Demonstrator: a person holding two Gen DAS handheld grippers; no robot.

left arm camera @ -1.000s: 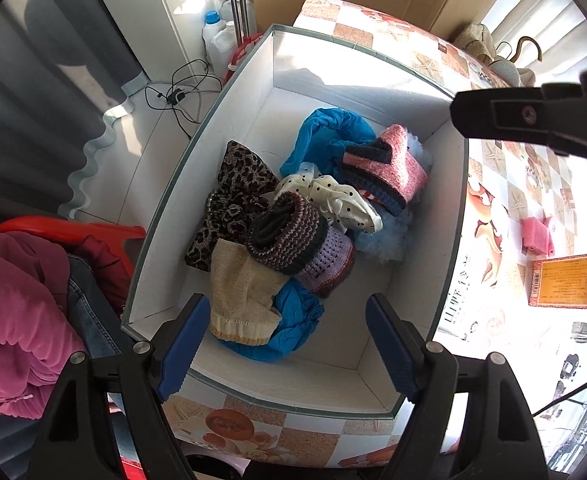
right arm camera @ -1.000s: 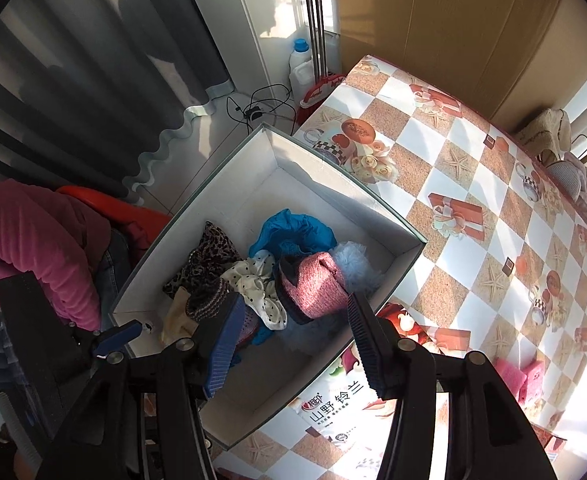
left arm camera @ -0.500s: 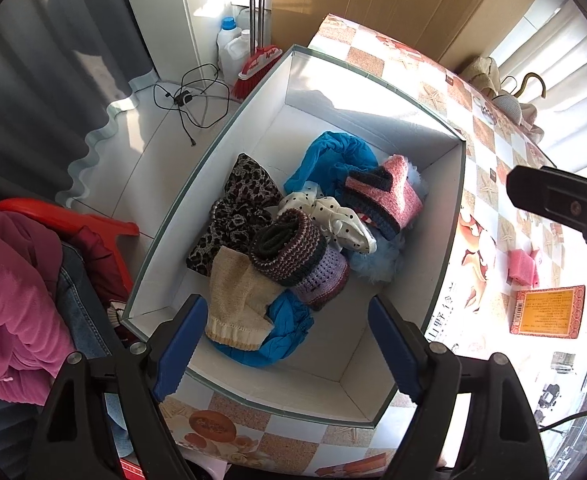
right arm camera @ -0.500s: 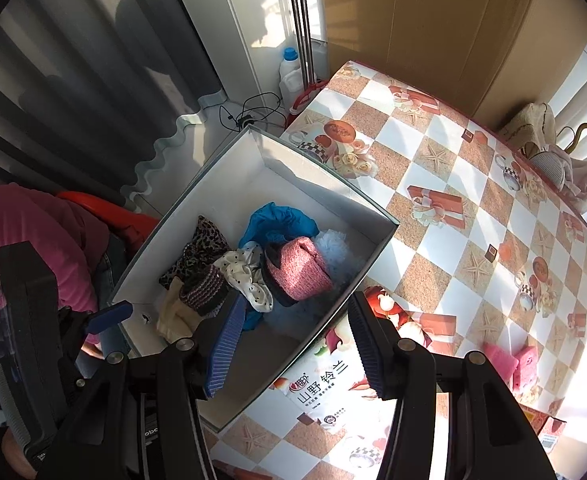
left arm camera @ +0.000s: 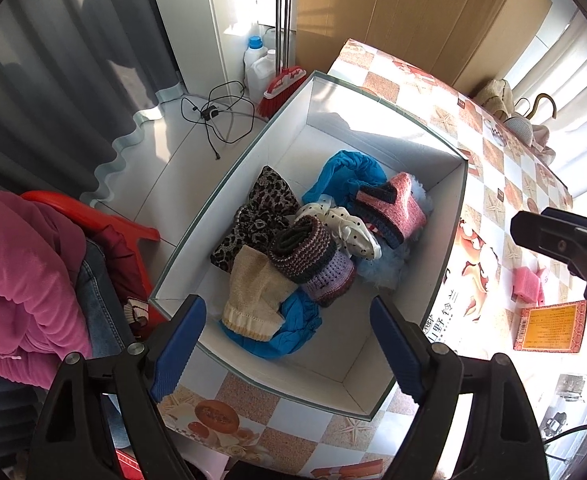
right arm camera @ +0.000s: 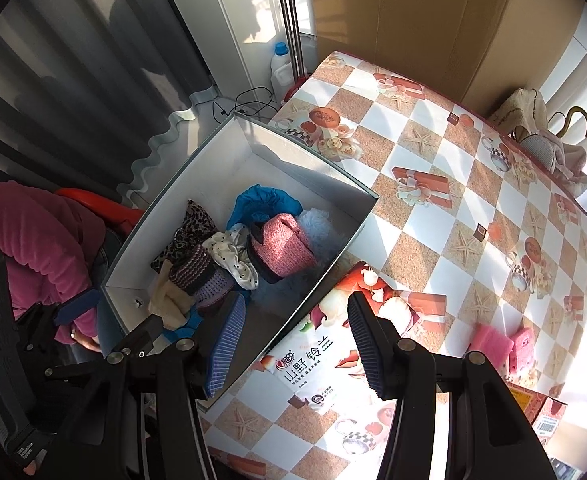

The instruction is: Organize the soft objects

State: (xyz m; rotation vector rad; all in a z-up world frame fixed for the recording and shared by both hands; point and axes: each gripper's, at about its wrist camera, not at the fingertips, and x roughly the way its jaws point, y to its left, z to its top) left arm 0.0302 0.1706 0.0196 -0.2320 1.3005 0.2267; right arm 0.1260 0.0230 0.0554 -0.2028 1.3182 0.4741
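While both grippers hung over the box (left arm camera: 445, 264), most soft items already lay piled inside: blue cloth (left arm camera: 353, 172), leopard piece (left arm camera: 261, 208), cream knit (left arm camera: 253, 292), pink knit (left arm camera: 397, 208), dotted cloth (left arm camera: 349, 228). Left gripper (left arm camera: 289, 344) was spread wide, nothing btwn its jaws; right gripper (right arm camera: 293, 344) stood partly apart, also holding nothing. Judging by that, the job looked nearly done. Pink items (right arm camera: 501, 344) sat on the table (right arm camera: 453, 208), well apart from the box, prob. left to collect. More fabric (right arm camera: 533, 128) at the far corner was too small to identify. Box bottom under the pile was hidden.
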